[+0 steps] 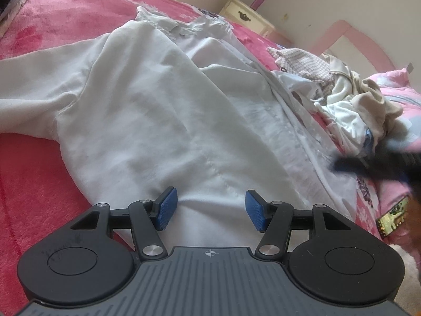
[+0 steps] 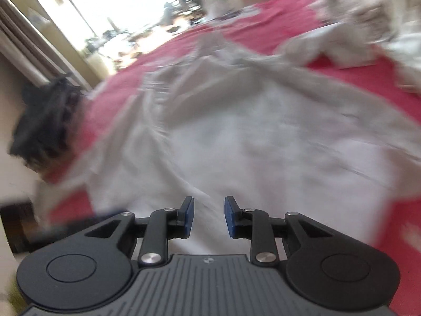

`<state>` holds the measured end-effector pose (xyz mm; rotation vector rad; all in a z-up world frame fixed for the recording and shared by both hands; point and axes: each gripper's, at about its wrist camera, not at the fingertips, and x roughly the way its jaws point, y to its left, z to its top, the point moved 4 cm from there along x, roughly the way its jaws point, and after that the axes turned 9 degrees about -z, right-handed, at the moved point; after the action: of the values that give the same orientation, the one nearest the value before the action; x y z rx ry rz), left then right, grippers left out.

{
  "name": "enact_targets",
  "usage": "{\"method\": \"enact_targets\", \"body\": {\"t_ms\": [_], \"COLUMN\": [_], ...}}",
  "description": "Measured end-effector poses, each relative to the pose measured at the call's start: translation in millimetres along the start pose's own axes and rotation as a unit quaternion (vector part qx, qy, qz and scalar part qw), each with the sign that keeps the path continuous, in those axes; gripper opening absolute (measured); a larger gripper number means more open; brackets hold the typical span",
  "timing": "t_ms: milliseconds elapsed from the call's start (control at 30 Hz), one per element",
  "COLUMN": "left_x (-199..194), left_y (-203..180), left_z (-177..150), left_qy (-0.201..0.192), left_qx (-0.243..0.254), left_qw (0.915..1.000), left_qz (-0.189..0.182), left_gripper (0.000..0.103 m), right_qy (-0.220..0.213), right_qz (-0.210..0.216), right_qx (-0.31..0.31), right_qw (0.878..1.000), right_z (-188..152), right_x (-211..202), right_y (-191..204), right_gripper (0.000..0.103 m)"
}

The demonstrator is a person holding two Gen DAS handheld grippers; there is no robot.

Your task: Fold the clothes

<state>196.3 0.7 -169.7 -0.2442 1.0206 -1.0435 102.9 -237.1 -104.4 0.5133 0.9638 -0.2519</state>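
A white long-sleeved garment (image 1: 158,105) lies spread on a pink bedspread (image 1: 39,171), one sleeve stretching to the left and its right side folded in over the body. My left gripper (image 1: 210,205) hovers open just over the near hem, blue pads (image 1: 167,208) apart, nothing between them. In the blurred right wrist view the same garment (image 2: 236,144) fills the middle. My right gripper (image 2: 209,216) stands over its near edge, jaws apart, no cloth gripped. The right gripper shows as a dark blur (image 1: 368,166) at the garment's right edge in the left wrist view.
A heap of other clothes (image 1: 355,100) lies on the bed to the right, blurred in the right wrist view (image 2: 355,21). A cream nightstand (image 1: 247,15) and pink headboard (image 1: 350,34) stand behind. A phone (image 1: 393,220) rests at the bed's right edge.
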Motion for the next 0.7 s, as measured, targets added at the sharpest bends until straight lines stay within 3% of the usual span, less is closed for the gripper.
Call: {"method": "enact_targets", "body": {"t_ms": [133,300,400,600,667,700], "left_x": [1.0,1.7,1.4,1.9,1.3,0.9], "left_y": [1.5,4.2,5.3,6.8,5.5,5.4], "left_z": [0.0,0.7,0.8,1.5,1.7,1.6], "left_qy": [0.003,0.003,0.003,0.003,0.003,0.003], "left_qx": [0.000,-0.005,-0.008,-0.012,-0.011,-0.011], "left_qw": [1.0000,0.9999,0.9998,0.9996,0.9997,0.9997], "left_qz": [-0.006,-0.016,-0.020,-0.024,-0.023,-0.023], "left_gripper": [0.058,0.058,0.058,0.058,0.058,0.058], "right_qy": [0.034,0.072,0.076,0.099,0.102,0.093], "right_qz": [0.052,0.074,0.064,0.109,0.110,0.105], "right_qx": [0.003,0.024,0.032,0.051,0.036,0.021], "right_qw": [0.998,0.994,0.995,0.988,0.988,0.990], "right_z": [44.3,87.2,102.3,103.8,100.1,100.4], "right_x": [71.1,143.1,168.7,183.0,184.0,182.1], "right_y": [29.7,46.8,46.1,53.1,57.7,60.9], "right_gripper": [0.029,0.030,0.032,0.031,0.020,0.000]}}
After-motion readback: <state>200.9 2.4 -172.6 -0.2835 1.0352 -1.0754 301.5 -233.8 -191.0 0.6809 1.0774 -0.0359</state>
